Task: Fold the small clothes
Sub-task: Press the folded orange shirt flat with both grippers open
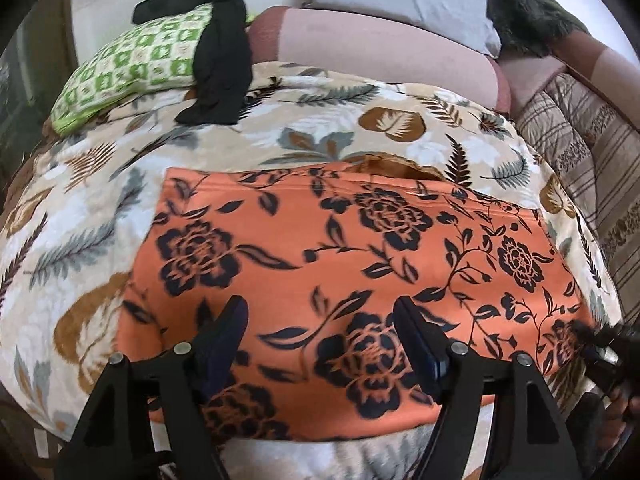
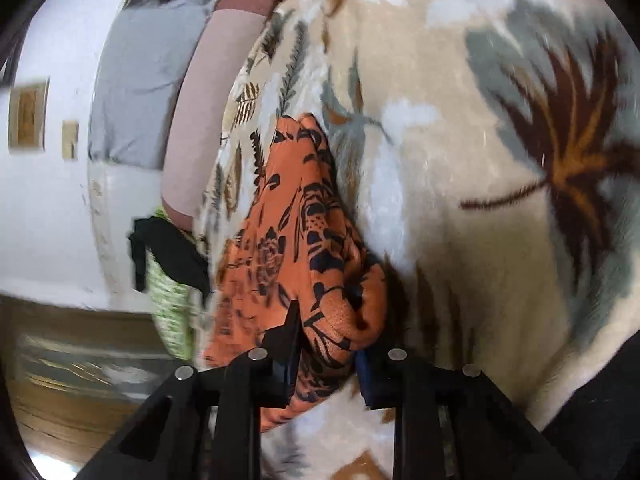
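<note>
gripping orange garment (image 2: 316,264), right tongs (image 2: 324,364)

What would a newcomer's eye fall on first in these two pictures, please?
The orange floral garment, spread flat on the leaf-patterned blanket in the middle of the bed. Next, the right gripper pinching a bunched edge of it. Behind, a black garment drapes over a green checked pillow.

No writing, label, brand or number can be read in either view. The two small framed pieces (image 2: 28,114) on the white wall in the right wrist view are too blurred to show any lettering.
</note>
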The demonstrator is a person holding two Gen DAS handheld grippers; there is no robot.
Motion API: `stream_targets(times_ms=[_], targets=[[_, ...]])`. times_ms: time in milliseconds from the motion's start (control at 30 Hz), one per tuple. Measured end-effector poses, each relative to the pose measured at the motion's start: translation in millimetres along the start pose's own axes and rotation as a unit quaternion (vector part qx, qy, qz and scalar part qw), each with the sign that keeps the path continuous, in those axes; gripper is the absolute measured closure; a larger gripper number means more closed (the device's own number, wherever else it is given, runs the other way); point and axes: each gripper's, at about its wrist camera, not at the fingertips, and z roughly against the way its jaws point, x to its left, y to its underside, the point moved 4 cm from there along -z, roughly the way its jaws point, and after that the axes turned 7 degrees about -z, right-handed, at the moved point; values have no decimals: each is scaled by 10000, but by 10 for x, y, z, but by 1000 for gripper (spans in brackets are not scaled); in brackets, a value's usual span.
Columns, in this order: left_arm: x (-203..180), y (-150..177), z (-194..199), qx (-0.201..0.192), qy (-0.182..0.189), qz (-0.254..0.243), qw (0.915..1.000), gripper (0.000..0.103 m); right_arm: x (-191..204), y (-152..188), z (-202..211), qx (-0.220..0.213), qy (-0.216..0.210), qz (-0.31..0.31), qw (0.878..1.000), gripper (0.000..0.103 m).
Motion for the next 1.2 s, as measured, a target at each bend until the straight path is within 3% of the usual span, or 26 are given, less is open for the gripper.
stream_targets(times_ms=[33,67,167,300,333,367,400,467,500,600,733,800,833,900,1000,1067,1200], targets=[[-32,0,-66,52,38,-11,10000,26,-81,25,-73,26,266,105,9996,78],[-57,6,-174,176,95,-19,9998,26,-143,42,-125,79,306,110,9994,84],[-95,55,-417,566,-54,-104,9983,26,-104,25,-48,98,318,341,9989,85],[-150,-84,-289,160,128,19,9998,26,1,-14,22,357,418,690,9961,80],[-170,-108,-278,90,127,-54,9999,24,0,-49,81,292,505,754,9954,68],[-192,-122,-314,65,57,-189,9998,21,-11,-98,176,145,568,769,9953,48],[-198,-110,-376,119,9,-250,9996,20,-23,-159,260,8,519,751,9958,42],[-189,-15,-610,490,-70,-308,9983,20,37,-306,396,-277,390,781,9958,42],[-194,8,-646,457,-126,-337,9983,19,120,-386,406,-312,303,888,9951,42],[-253,24,-636,295,-309,-450,9981,17,383,-592,168,-38,3,1121,9937,42],[-212,19,-655,374,-180,-390,9984,16,602,-935,-433,256,351,1487,9879,42],[-218,15,-661,376,-189,-408,9983,16,574,-1018,-749,682,458,1449,9860,52],[-218,10,-666,375,-203,-416,9982,15,540,-1037,-869,846,539,1393,9852,78],[-223,4,-673,367,-198,-420,9982,15,617,-1027,-880,853,526,1489,9838,86],[-221,0,-683,352,-222,-420,9982,13,763,-991,-619,360,525,1833,9810,90],[-229,-7,-692,369,-252,-396,9982,13,551,-1077,-733,354,930,1564,9827,90],[-216,-10,-692,382,-204,-406,9982,13,549,-1061,-666,362,579,1433,9873,86]])
